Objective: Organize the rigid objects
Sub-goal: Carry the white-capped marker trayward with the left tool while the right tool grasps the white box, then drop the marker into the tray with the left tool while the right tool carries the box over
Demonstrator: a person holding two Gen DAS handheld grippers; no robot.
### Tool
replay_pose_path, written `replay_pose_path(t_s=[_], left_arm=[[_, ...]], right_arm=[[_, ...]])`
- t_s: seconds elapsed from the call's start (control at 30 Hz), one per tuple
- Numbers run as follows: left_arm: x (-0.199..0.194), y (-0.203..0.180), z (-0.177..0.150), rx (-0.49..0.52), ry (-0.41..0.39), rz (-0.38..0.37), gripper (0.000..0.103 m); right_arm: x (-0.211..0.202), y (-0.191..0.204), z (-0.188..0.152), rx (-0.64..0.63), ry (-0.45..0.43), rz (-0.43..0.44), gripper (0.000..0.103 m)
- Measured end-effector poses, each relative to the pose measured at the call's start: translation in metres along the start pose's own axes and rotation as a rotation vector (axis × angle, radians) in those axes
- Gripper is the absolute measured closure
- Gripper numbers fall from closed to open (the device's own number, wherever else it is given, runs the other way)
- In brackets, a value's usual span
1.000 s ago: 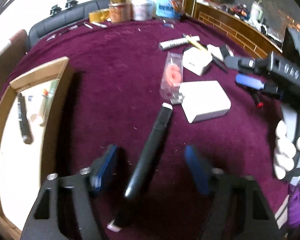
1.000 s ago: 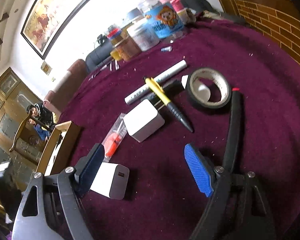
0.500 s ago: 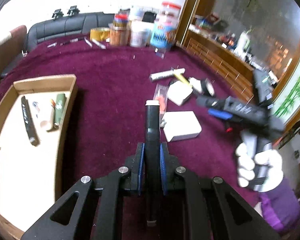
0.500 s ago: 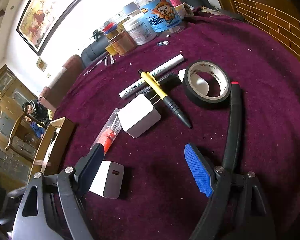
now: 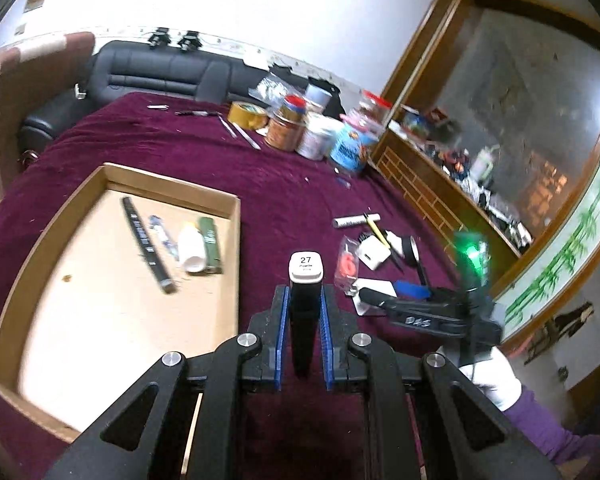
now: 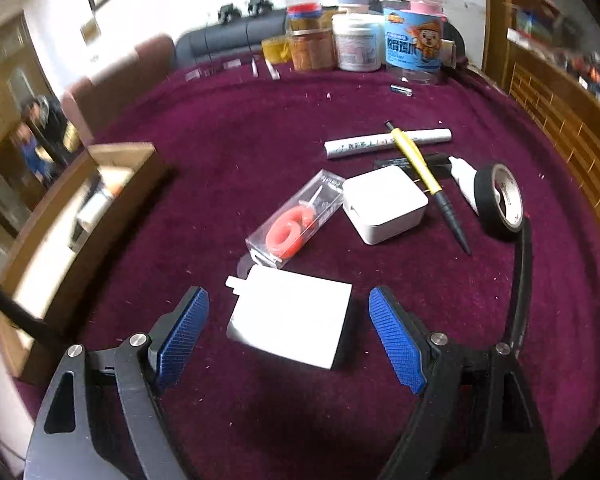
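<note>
My left gripper (image 5: pixel 305 300) is shut on a black marker (image 5: pixel 302 320) with a white cap marked 27, held in the air above the purple cloth. It hangs just right of the wooden tray (image 5: pixel 168 178), which holds another black marker (image 5: pixel 144 240), a white bottle (image 5: pixel 191 249) and a green stick. My right gripper (image 6: pixel 289 304) stands open low over the cloth. A large white charger (image 6: pixel 292 322) lies between its blue pads (image 6: pixel 184 330), with a gap on each side. In the left wrist view the right gripper (image 5: pixel 416 300) is held by a white-gloved hand (image 5: pixel 490 376).
Beyond the charger lie a clear packet with a red ring (image 6: pixel 294 222), a small white cube charger (image 6: pixel 384 204), a white marker (image 6: pixel 384 142), a yellow pen (image 6: pixel 416 164), a black tape roll (image 6: pixel 500 200) and a long black marker (image 6: pixel 522 280). Jars (image 6: pixel 412 52) stand at the far edge.
My left gripper closed on the black marker, lifted it off the cloth and swung toward the tray. My right gripper moved left, from beside the tape roll to around the large white charger.
</note>
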State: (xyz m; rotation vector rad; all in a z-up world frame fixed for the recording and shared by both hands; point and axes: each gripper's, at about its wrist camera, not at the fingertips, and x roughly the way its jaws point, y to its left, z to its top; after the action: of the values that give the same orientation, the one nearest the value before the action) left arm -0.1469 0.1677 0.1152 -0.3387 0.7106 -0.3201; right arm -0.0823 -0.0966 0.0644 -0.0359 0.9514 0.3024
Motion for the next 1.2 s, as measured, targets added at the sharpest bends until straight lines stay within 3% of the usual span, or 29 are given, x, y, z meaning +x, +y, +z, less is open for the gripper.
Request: replay_pose_path(t_s=[0.07,0.1,0.3,0.43,0.6,0.73,1.07,1.2], left_arm=[[-0.012,0.011,0.0,-0.024,-0.024,-0.007,0.091],[-0.018,0.017,0.001,-0.04,-0.035,-0.012,0.091],[-0.058,0.065,0.015,-0.146,-0.118,-0.029,0.091],[-0.068,0.093,0.027,-0.145,-0.119,0.03,0.091],[-0.049,0.132,0.043,-0.178,-0.067,0.103,0.091],[-0.032,0.161,0.05,-0.219,-0.042,0.123,0.091],[0.026,0.21,0.076,-0.279,0.055,0.106,0.091],[0.055,0.213,0.089,-0.248,0.132,0.112,0.091]], right_arm=[[0.006,0.003,0.0,-0.005,0.012,-0.029,0.027],[0.007,0.002,-0.001,0.003,0.019,-0.028,0.043],[0.002,0.0,-0.002,0.04,0.034,0.013,0.044],[-0.016,0.014,0.005,0.032,0.001,0.066,0.044],[-0.037,0.052,0.023,-0.03,-0.052,0.172,0.044],[-0.034,0.09,0.033,-0.089,-0.045,0.257,0.044],[0.015,0.195,0.038,-0.262,0.075,0.401,0.043],[0.041,0.238,0.036,-0.354,0.145,0.432,0.043]])
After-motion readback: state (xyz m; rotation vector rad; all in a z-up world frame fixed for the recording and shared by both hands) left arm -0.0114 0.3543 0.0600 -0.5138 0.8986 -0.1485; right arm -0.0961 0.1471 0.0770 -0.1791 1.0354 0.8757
